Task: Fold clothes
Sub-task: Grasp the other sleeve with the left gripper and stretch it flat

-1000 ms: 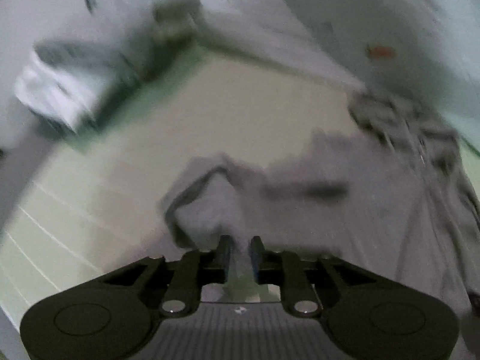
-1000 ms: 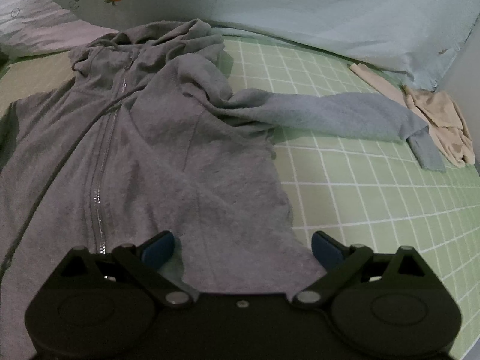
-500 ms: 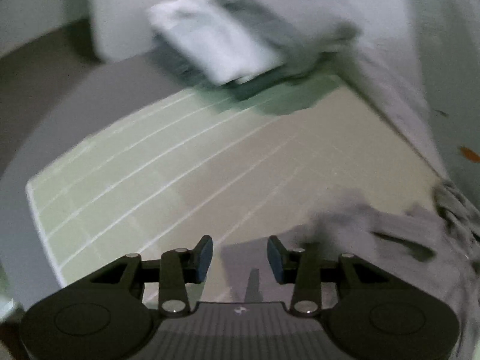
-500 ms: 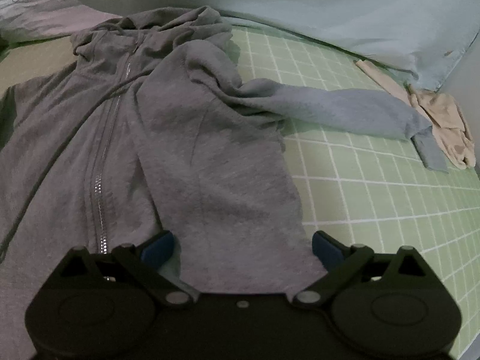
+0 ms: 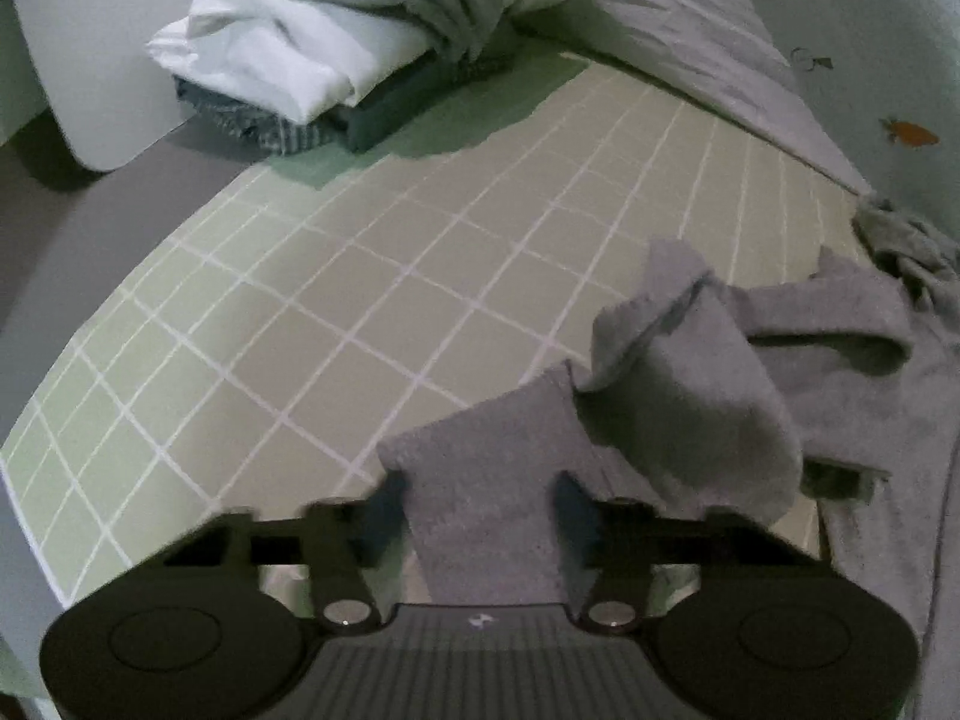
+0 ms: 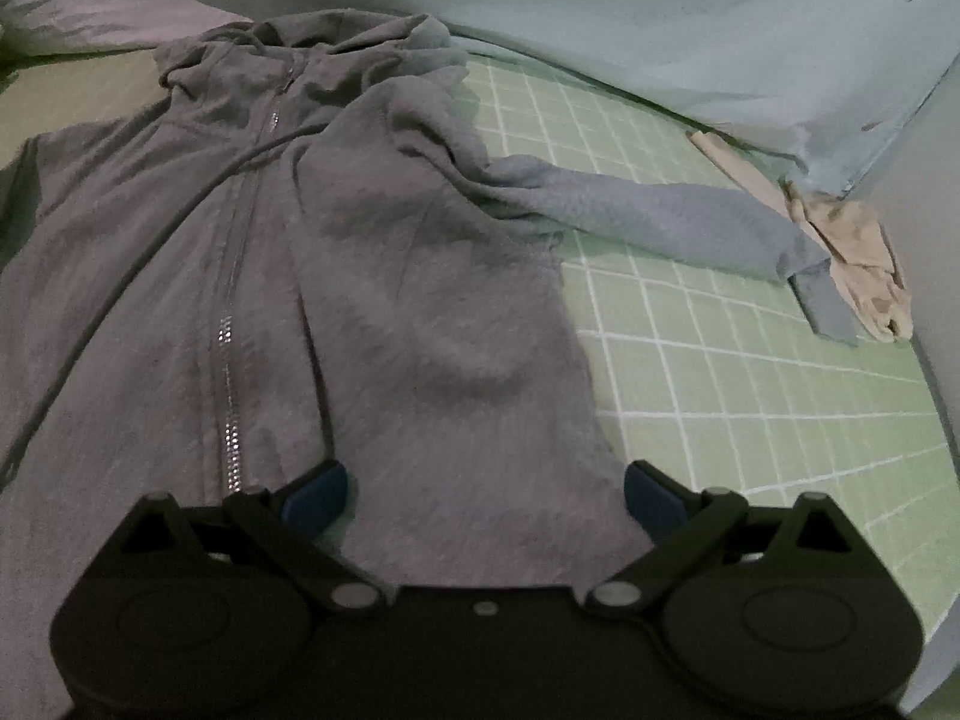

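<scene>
A grey zip-up hoodie (image 6: 384,276) lies front-up on a green checked sheet (image 6: 750,396), hood toward the far pillows. Its one sleeve (image 6: 660,216) stretches out flat to the right. The other sleeve (image 5: 690,372) lies crumpled and folded back on itself in the left wrist view. My left gripper (image 5: 480,498) stands open with that sleeve's cuff end (image 5: 480,480) lying loose between its fingers. My right gripper (image 6: 486,498) is wide open over the hoodie's bottom hem, its blue-padded fingers either side of the right front panel.
A stack of folded clothes (image 5: 336,48), white and grey on top, sits at the sheet's far left corner. A beige garment (image 6: 852,252) lies crumpled by the outstretched cuff. Pale blue bedding (image 6: 690,30) and a striped pillow (image 5: 708,42) line the far side. The sheet's left edge (image 5: 36,516) is near.
My left gripper has let go of the sleeve and opened, swinging left then back down over the cuff. The right gripper stayed open and edged forward over the hem.
</scene>
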The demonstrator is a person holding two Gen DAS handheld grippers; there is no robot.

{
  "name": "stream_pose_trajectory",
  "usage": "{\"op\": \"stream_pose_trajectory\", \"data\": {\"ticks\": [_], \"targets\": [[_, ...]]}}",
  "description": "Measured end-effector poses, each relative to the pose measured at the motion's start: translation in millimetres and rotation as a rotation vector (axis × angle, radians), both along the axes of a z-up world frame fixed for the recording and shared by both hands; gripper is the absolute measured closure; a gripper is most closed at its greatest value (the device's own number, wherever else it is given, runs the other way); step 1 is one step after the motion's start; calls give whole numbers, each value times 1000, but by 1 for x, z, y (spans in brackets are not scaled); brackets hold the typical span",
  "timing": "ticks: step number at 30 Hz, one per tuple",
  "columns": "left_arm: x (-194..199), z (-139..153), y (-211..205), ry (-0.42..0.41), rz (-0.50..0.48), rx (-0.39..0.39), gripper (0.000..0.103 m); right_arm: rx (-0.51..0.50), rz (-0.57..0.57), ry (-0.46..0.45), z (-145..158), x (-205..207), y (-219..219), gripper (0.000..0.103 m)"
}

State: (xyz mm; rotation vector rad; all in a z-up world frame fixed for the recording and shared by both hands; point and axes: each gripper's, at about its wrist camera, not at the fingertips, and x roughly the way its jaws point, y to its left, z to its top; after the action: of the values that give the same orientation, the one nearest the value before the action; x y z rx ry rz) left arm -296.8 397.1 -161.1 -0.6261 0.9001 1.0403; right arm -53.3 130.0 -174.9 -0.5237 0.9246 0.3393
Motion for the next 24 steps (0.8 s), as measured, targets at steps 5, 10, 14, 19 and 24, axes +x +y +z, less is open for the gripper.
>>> {"op": "stream_pose_trajectory", "data": {"ticks": [5,10,14,19,24], "targets": [[-31,15,36,123,86,168,96,-43,-20,-16,-1,-5,10,3],[-98,41,101,206,341,300,96,-72,-29,-30,-1,-8,15,3],[-130,48,132,279,474,332,90,-89,-40,-35,-2,-7,23,3],[-110,39,116,244,419,282,76,-120,-23,-62,-1,-9,34,3],[-81,31,93,144,314,203,53,-66,80,-99,9,-22,50,3]]}}
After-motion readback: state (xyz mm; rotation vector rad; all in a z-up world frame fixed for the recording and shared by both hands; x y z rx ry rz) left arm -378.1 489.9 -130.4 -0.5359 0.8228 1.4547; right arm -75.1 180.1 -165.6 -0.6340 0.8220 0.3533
